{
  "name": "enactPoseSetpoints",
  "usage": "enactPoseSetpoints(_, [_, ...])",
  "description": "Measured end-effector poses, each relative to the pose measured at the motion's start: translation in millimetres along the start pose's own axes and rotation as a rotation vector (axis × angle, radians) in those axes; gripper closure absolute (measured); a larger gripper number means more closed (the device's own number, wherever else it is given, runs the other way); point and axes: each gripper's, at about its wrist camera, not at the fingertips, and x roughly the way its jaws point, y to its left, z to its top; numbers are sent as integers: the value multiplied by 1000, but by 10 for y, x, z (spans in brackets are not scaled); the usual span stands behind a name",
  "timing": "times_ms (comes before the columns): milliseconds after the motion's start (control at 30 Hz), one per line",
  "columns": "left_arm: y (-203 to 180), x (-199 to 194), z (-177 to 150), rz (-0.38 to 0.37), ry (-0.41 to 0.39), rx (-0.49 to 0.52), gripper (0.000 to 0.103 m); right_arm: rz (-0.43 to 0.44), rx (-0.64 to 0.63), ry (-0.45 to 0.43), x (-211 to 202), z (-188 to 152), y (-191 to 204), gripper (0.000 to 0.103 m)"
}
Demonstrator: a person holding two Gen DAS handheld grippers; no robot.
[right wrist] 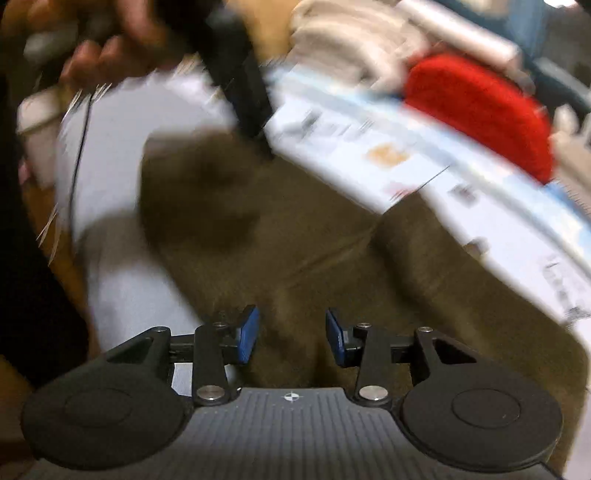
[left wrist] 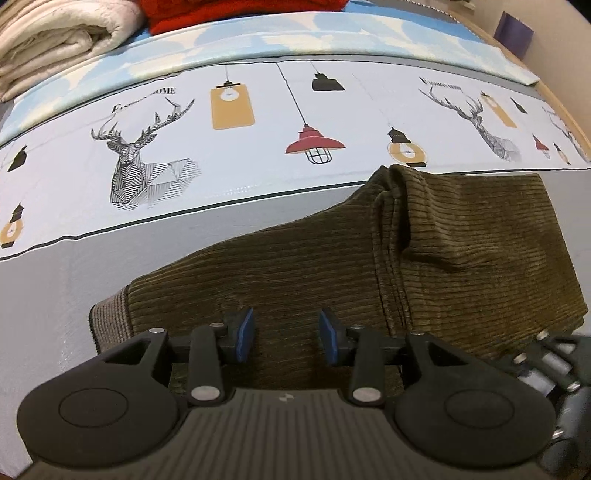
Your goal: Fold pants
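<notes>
Olive-brown corduroy pants (left wrist: 369,266) lie on the grey and white patterned sheet (left wrist: 258,110), folded over on the right with a ribbed cuff at the left. My left gripper (left wrist: 287,334) is open and empty just above the pants' near edge. My right gripper (right wrist: 291,338) is open and empty over the same pants (right wrist: 314,251); this view is motion-blurred. The right gripper's body shows at the lower right of the left wrist view (left wrist: 557,365). The left gripper's black body (right wrist: 236,77) and the hand holding it show at the top of the right wrist view.
A folded cream quilt (left wrist: 55,40) and a red folded cloth (left wrist: 236,14) lie at the far side of the sheet. The red cloth (right wrist: 480,110) also shows in the right wrist view. A wooden edge (left wrist: 565,107) runs along the right.
</notes>
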Motion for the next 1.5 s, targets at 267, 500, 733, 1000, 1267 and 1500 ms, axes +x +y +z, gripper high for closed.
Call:
enactPoseSetpoints(267, [-117, -1, 194, -32, -40, -49, 60, -60, -144, -72, -133, 117, 130, 97])
enactPoseSetpoints(500, [-335, 61, 496, -148, -81, -149, 60, 11, -220, 32, -61, -166, 247, 92])
enactPoseSetpoints(733, [-730, 353, 744, -202, -54, -161, 60, 4, 132, -144, -698, -73, -347, 69])
enactPoseSetpoints(1000, [-873, 851, 877, -53, 1, -112, 99, -174, 387, 245, -438, -750, -967, 68])
enactPoseSetpoints(1267, [-895, 889, 929, 0, 16, -123, 91, -137, 529, 170, -723, -835, -1255, 68])
enactPoseSetpoints(1500, [-1016, 480, 902, -63, -88, -60, 81, -220, 446, 258, -592, -954, -1310, 66])
